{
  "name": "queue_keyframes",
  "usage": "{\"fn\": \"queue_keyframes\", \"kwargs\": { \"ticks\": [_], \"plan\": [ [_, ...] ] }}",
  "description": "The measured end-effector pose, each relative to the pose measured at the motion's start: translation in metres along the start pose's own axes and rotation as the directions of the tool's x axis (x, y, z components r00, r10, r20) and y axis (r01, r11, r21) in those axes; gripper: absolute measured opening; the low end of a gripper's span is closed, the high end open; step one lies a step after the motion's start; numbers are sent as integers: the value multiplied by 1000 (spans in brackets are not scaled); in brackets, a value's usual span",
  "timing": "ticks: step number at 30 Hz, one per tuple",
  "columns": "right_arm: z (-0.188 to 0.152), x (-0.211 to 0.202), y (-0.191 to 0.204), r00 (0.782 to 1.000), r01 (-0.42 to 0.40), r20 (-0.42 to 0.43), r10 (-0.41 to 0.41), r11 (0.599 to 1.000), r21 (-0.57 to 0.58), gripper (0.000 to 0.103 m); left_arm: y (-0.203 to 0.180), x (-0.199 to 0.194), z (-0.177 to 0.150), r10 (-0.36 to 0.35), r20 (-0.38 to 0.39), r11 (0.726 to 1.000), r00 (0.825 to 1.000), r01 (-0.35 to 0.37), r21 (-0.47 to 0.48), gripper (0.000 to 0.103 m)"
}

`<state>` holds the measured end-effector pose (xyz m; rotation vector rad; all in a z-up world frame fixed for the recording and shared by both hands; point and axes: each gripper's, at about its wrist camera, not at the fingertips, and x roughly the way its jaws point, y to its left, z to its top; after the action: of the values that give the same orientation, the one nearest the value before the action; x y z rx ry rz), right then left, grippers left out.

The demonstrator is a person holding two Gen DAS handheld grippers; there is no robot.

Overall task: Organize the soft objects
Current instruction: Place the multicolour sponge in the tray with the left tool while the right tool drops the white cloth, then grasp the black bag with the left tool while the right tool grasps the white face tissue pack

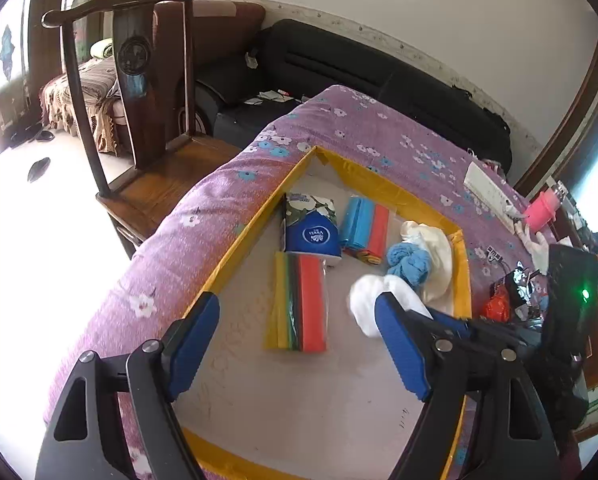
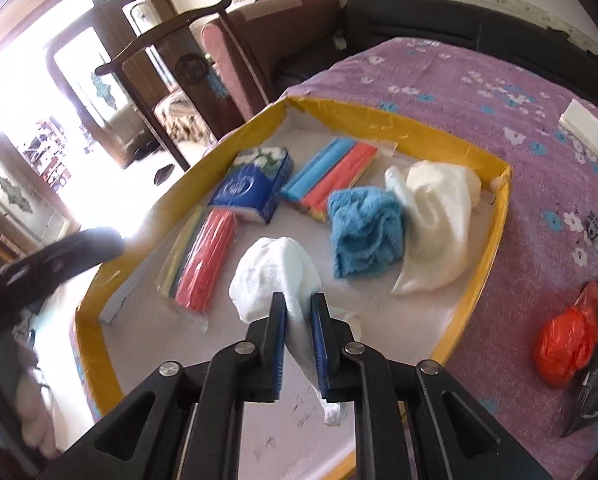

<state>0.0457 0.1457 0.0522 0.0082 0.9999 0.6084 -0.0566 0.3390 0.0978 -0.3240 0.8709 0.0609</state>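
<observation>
A shallow tray with yellow walls (image 1: 259,216) (image 2: 495,220) lies on a purple flowered cloth. My right gripper (image 2: 299,312) is shut on a white cloth (image 2: 275,276), which hangs between its pads above the tray floor; the cloth also shows in the left wrist view (image 1: 365,292). My left gripper (image 1: 299,320) is open and empty above the tray's near half. In the tray lie a blue towel (image 2: 365,230) (image 1: 409,262), a cream towel (image 2: 439,216) (image 1: 435,252), a blue tissue pack (image 2: 251,188) (image 1: 311,224) and two packs of coloured strips (image 2: 203,256) (image 2: 331,172).
A red plastic bag (image 2: 567,344) and dark wrappers lie on the cloth right of the tray. A white power strip (image 1: 487,188) and a pink item (image 1: 541,208) lie at the far right. A dark wooden chair (image 1: 139,92) and a black sofa (image 1: 339,68) stand beyond the table.
</observation>
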Motion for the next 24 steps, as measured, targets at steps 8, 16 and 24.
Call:
{"fn": "queue_keyframes", "kwargs": {
  "ticks": [8, 16, 24],
  "plan": [
    [-17, -83, -35, 984, 45, 172, -52, 998, 45, 62, -15, -17, -19, -38, 44, 998, 998, 40, -48, 81],
    [-84, -183, -134, 926, 220, 256, -278, 947, 233, 72, -74, -10, -44, -93, -7, 994, 996, 93, 55, 83],
    [-146, -234, -235, 867, 272, 259, -425, 841, 468, 73, -152, -4, -74, -132, -69, 969, 989, 144, 203, 82]
  ]
}}
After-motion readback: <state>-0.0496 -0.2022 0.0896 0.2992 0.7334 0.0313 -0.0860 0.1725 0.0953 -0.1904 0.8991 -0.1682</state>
